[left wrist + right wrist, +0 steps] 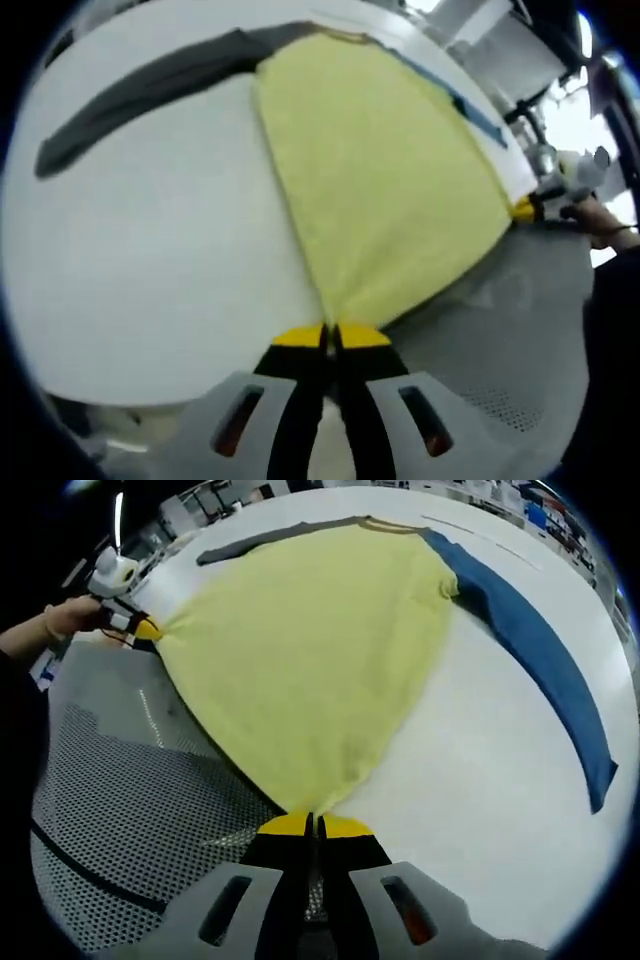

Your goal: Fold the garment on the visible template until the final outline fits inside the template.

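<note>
The left tool [330, 336] is pinching one bottom corner of the yellow garment [385, 170], its jaws clenched on the hem. The body is stretching away from it across the white tabletop [150, 270], collar at the far end, long axis running straight ahead. The grey sleeve [150, 85] is trailing off to the far left. The right tool [314, 827] is gripping the opposite hem corner just as tightly, with the blue sleeve [545, 650] lying out to the right. Both hands sit equally near the hem, and a perforated grey mat [110, 820] is lying beneath it.
</note>
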Demonstrator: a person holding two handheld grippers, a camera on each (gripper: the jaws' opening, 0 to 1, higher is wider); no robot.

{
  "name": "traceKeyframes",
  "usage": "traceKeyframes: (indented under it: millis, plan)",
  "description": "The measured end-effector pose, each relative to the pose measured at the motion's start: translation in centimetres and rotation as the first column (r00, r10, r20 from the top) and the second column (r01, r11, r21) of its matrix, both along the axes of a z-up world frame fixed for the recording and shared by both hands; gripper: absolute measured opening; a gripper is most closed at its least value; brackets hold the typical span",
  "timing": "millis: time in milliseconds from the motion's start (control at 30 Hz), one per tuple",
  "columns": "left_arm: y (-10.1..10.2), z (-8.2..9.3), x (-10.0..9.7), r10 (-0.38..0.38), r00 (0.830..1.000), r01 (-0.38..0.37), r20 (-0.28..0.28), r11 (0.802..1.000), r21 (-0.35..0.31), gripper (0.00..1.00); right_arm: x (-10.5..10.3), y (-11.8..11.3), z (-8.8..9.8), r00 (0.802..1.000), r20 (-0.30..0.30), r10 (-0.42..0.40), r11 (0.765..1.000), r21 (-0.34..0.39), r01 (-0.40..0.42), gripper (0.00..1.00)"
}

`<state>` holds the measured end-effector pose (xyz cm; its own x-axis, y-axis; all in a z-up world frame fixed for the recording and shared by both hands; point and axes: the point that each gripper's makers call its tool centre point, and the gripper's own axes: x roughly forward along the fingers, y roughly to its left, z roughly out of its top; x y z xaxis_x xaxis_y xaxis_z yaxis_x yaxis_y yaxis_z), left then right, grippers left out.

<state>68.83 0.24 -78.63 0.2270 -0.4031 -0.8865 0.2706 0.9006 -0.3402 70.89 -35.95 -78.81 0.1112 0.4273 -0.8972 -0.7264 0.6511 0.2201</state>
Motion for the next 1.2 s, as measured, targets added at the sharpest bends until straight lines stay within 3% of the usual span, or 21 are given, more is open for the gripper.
traceKeyframes:
  millis: [467, 700, 1200]
  plan:
    - [-0.1, 0.1, 0.0, -0.005, 1.000, 0.005, 0.002, 1.000, 0.002, 0.00, -0.1, 0.1, 0.0, 1.000, 0.002, 0.012, 1.000, 0.009, -0.012, 0.04]
    - [0.0, 0.4, 0.0, -0.018, 1.000, 0.018, -0.006, 1.000, 0.010, 0.01, 0.3, -0.4, 0.2, 1.000, 0.027, 0.001, 1.000, 0.002, -0.001, 0.10]
    - [1.4, 3.6, 1.0, 0.000, 0.999, 0.000, 0.045, 1.000, 0.009, 0.12, 1.5, -3.0, 2.6, 0.993, 0.056, -0.104, 0.994, 0.027, 0.103, 0.22]
